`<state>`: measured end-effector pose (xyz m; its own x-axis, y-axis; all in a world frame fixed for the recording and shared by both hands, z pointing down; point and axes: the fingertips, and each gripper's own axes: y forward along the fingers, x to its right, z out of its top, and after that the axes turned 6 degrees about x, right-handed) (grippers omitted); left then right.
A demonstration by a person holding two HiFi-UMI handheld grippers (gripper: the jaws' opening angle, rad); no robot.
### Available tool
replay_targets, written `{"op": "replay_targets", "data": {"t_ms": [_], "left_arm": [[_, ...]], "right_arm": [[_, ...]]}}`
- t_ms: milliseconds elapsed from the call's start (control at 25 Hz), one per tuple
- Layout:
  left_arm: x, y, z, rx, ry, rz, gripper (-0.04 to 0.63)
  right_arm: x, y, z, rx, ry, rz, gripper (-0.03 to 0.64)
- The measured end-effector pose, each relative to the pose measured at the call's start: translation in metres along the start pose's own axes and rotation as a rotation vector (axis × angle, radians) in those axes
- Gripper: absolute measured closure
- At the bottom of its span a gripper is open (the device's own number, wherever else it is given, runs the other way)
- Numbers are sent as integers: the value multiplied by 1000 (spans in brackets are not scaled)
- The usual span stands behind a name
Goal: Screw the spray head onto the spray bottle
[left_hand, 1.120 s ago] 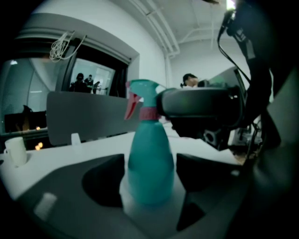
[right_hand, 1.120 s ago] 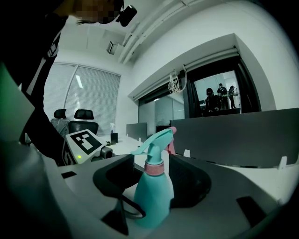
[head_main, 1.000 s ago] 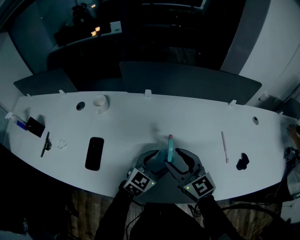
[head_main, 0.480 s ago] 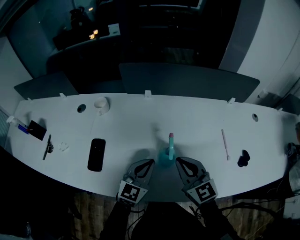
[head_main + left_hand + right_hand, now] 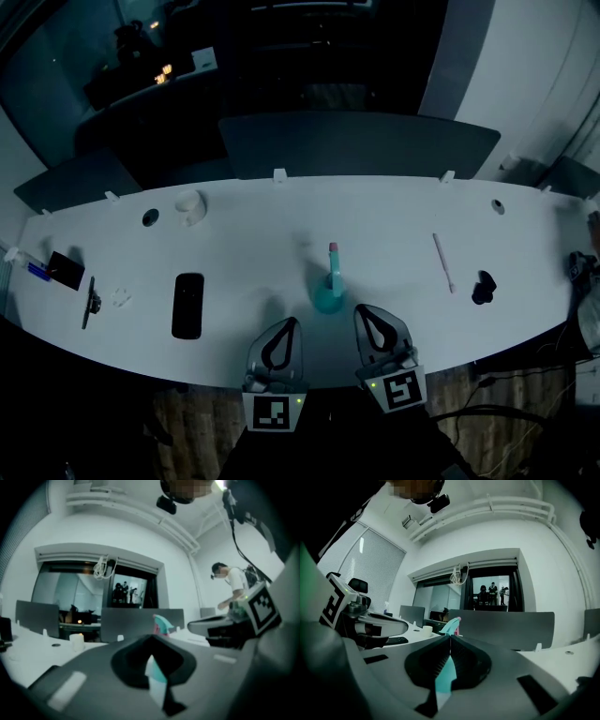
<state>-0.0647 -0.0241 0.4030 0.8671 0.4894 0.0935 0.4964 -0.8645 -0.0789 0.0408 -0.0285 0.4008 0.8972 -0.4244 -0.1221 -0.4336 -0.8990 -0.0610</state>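
- Left gripper points level, just left of the spray bottle, jaws pressed together, empty.
- Right gripper, just right of the spray bottle, likewise closed on nothing.
- Spray bottle stands upright on the table, untouched.
- Only square markers show as print.

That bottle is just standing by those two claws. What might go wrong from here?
The spray bottle stands upright, unheld, right ahead of the shut left gripper and right gripper; a forward nudge could topple it. Whether its spray head is tight cannot be seen; it might leak.
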Motion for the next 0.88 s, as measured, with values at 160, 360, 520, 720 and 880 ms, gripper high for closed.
{"op": "replay_targets", "data": {"t_ms": [160, 360, 520, 720, 880], "left_arm": [[4, -7, 3, 2, -1, 1, 592], [11, -24, 13, 8, 10, 18, 592], [28, -41, 29, 28, 13, 36, 592], [55, -70, 48, 58, 10, 94, 592], [87, -98, 57, 74, 60, 92, 592]], "right_arm": [[-1, -18, 3, 11, 0, -35, 612], [-2, -42, 17, 35, -2, -49, 612], [-6, -67, 31, 61, 1, -28, 612], [-13, -110, 44, 73, 4, 0, 612], [-22, -148, 48, 77, 2, 15, 612]]}}
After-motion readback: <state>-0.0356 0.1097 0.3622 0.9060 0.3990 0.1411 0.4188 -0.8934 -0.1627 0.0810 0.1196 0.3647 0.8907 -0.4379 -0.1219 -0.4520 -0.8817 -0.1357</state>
